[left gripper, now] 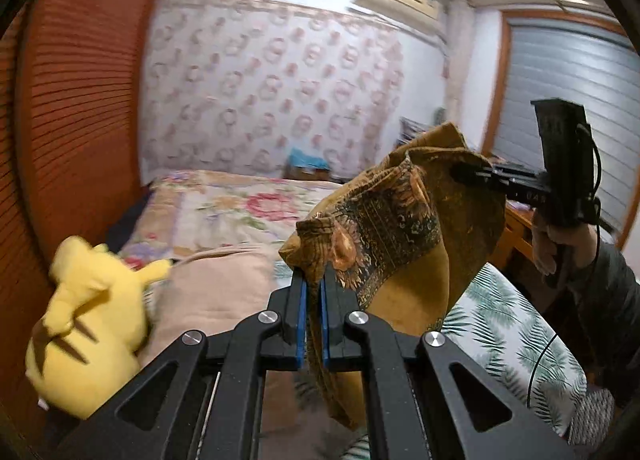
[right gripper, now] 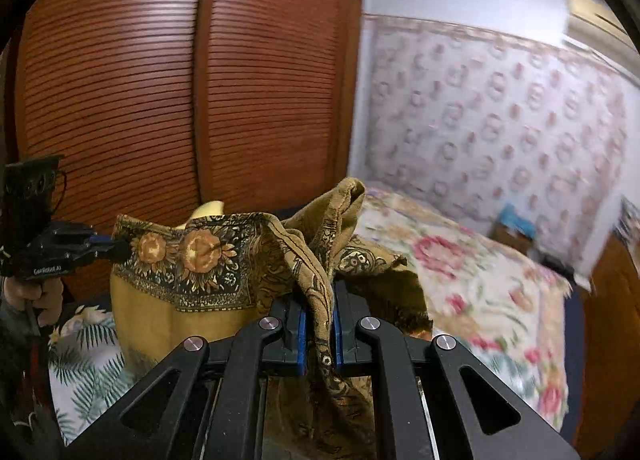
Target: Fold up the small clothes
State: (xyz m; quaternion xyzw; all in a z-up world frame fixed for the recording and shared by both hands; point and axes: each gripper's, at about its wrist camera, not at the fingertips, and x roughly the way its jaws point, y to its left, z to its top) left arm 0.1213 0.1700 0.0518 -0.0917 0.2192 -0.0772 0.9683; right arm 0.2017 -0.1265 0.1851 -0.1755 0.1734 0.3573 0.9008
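A mustard-brown cloth (left gripper: 404, 220) with a dark flowered border hangs in the air between my two grippers above the bed. My left gripper (left gripper: 314, 280) is shut on one edge of it. My right gripper (right gripper: 319, 300) is shut on another edge of the cloth (right gripper: 224, 260), which bunches up between the blue pads. In the left wrist view the right gripper (left gripper: 460, 174) pinches the cloth's far upper corner. In the right wrist view the left gripper (right gripper: 110, 246) pinches the border at the left. The lower part of the cloth droops behind the fingers.
A yellow plush toy (left gripper: 92, 312) lies at the left beside a beige pillow (left gripper: 216, 292). The bed has a floral quilt (right gripper: 472, 276) and a palm-leaf sheet (left gripper: 516, 332). A brown louvered wardrobe (right gripper: 180, 80) stands close at the left. Wallpapered wall behind.
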